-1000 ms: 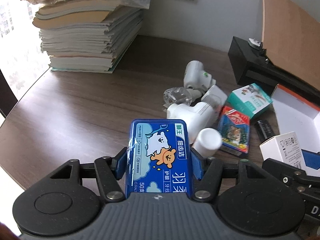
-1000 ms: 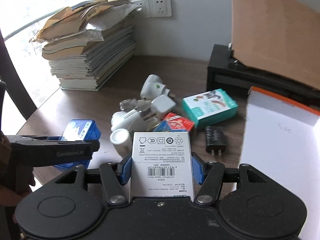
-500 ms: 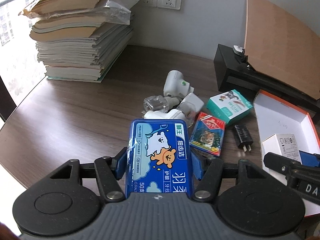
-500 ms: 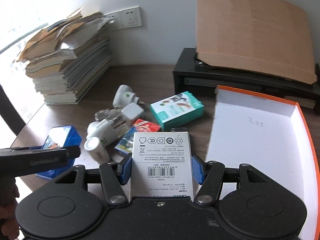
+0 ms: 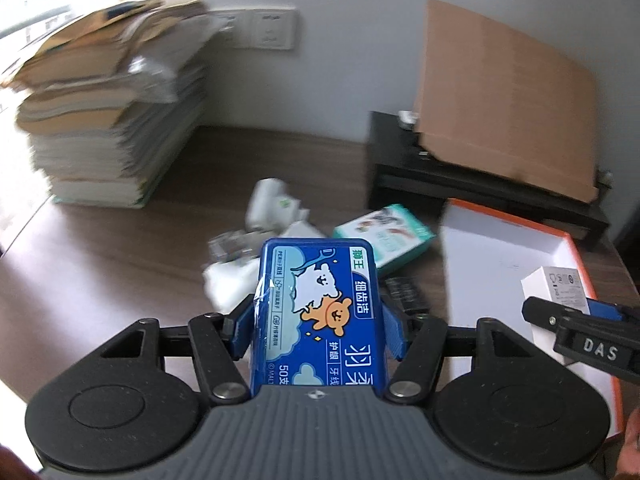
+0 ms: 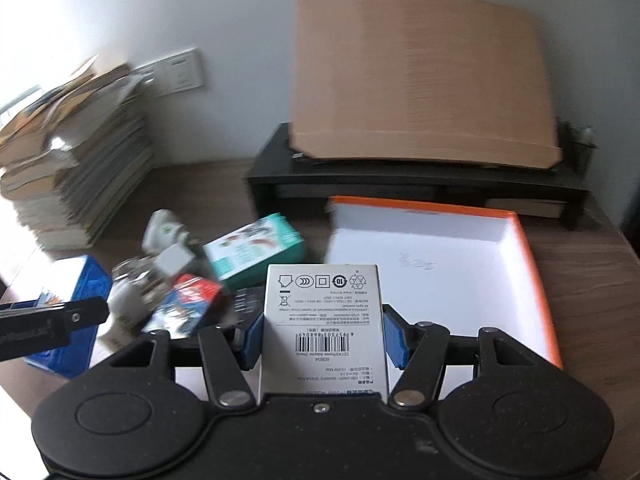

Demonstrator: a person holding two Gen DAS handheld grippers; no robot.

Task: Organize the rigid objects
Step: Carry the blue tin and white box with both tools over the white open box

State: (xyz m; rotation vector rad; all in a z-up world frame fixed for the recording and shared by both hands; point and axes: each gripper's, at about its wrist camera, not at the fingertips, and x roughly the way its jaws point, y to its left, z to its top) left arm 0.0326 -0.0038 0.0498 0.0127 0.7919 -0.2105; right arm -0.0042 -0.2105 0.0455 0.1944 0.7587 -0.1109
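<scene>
My left gripper [image 5: 318,330] is shut on a blue floss-pick box [image 5: 320,300] with a cartoon bear, held above the table left of the tray. My right gripper [image 6: 323,334] is shut on a white adapter box [image 6: 324,312] with a barcode, held over the near left part of the orange-rimmed white tray [image 6: 536,264]. That tray [image 5: 568,240] and the white box [image 5: 558,286] also show in the left wrist view. A pile of white plugs [image 6: 166,236], a teal box [image 6: 256,250], a red card box [image 6: 188,306] and a black charger [image 6: 248,300] lies on the table.
A tall stack of books and papers [image 5: 108,120] stands at the back left. A black stand [image 6: 420,184] carrying a cardboard sheet [image 6: 420,80] stands behind the tray. Wall sockets [image 5: 260,28] are on the back wall.
Both grippers have moved to the right and risen, each keeping its box. The right gripper with the white box now hangs over the tray's near left part.
</scene>
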